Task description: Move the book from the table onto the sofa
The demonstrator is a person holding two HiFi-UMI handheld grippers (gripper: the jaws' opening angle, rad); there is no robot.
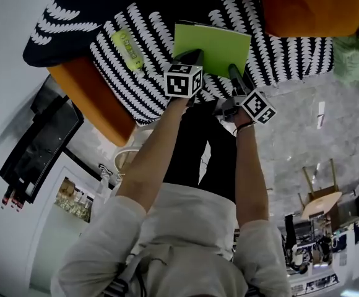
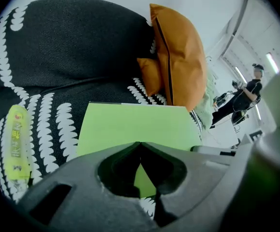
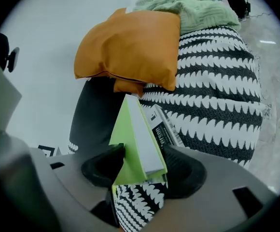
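Observation:
A lime-green book (image 1: 213, 45) lies on the black-and-white patterned sofa (image 1: 278, 54), with both grippers at its near edge. My left gripper (image 1: 195, 57) is at the near left corner. In the left gripper view its jaws (image 2: 140, 144) meet at the tips over the green cover (image 2: 135, 122); whether they pinch a page I cannot tell. My right gripper (image 1: 235, 73) is at the near right corner. In the right gripper view the book (image 3: 130, 129) sits between its jaws (image 3: 142, 151): one pad is against the cover and the other stands off it.
An orange cushion (image 1: 309, 5) and a green blanket (image 1: 356, 54) lie beyond the book on the sofa. A yellow-green packet (image 1: 127, 48) rests to its left. A dark printed packet (image 3: 164, 127) lies by the right jaw. A person (image 2: 246, 93) stands far off.

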